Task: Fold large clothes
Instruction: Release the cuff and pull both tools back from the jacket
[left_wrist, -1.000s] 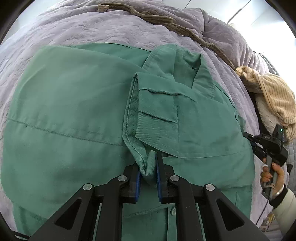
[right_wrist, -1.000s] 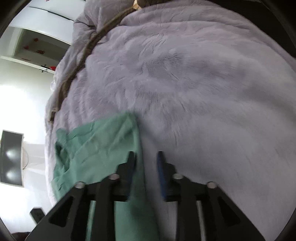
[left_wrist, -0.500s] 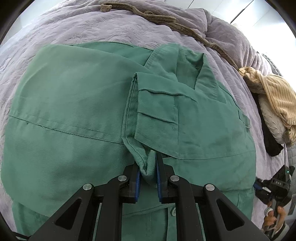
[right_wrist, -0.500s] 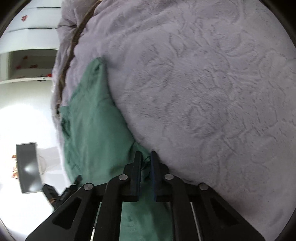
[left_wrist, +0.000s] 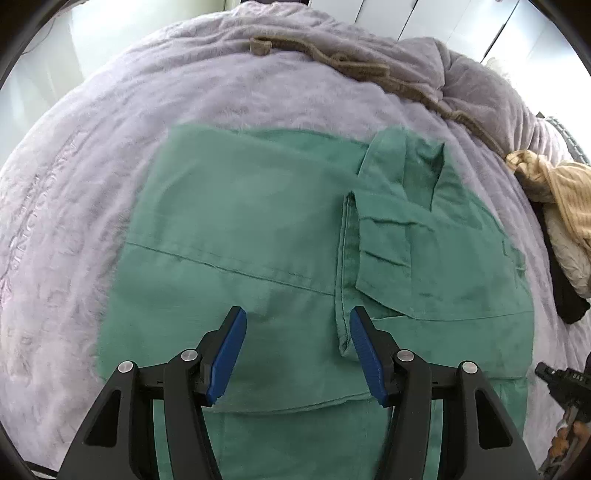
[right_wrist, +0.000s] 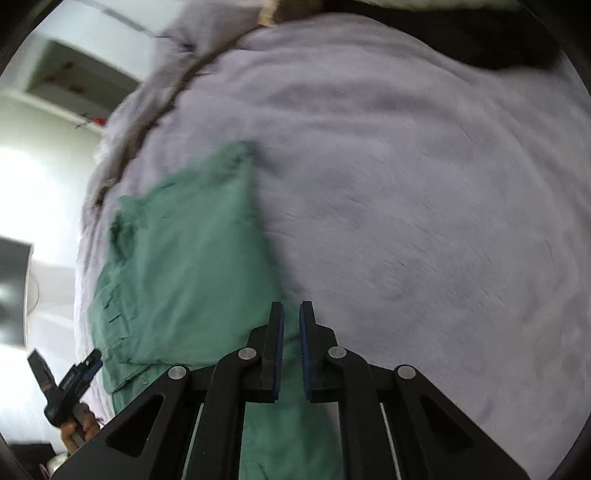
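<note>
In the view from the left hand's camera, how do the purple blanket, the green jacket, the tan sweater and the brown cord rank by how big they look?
Largest to smallest, as they look:
1. purple blanket
2. green jacket
3 and 4. tan sweater and brown cord: too close to rank; the sweater is cut off at the picture's edge, and the cord is long but thin.

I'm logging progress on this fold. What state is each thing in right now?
green jacket: flat on the blanket, one side folded over.
left gripper: opening, nothing between its fingers.
right gripper: shut on the jacket's edge.
lilac blanket: spread under the jacket.
beige garment: crumpled at the side.
</note>
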